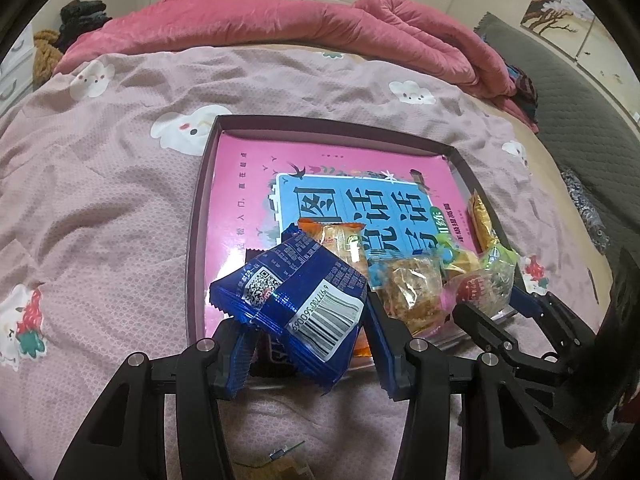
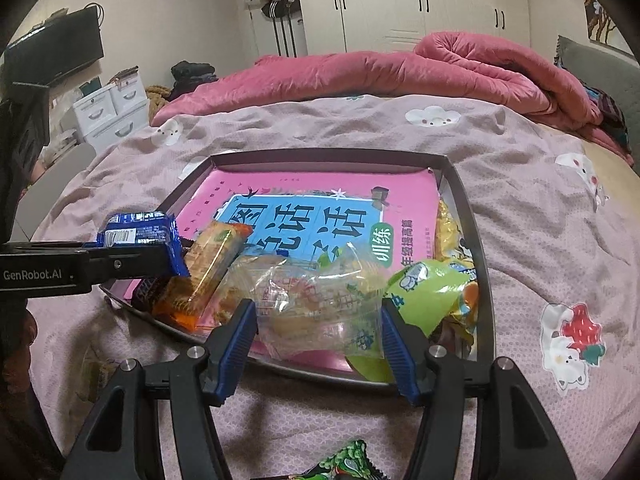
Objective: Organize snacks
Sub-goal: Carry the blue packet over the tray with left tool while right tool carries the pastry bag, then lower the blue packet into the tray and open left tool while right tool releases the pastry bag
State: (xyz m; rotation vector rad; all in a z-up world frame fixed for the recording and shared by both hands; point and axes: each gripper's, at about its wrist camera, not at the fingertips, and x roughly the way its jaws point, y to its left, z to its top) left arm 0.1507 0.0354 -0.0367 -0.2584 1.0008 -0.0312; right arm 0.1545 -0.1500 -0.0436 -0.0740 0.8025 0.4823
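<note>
A dark shallow tray lies on the bed with a pink book in it and several snack packets along its near edge. My left gripper is shut on a blue snack packet, held over the tray's near left corner. My right gripper stands around a clear packet at the near edge; its jaws look closed on it. An orange packet and a green packet lie beside.
The bed carries a pink patterned sheet and a rolled red quilt at the back. A green packet lies on the sheet under my right gripper. White drawers and a TV stand left.
</note>
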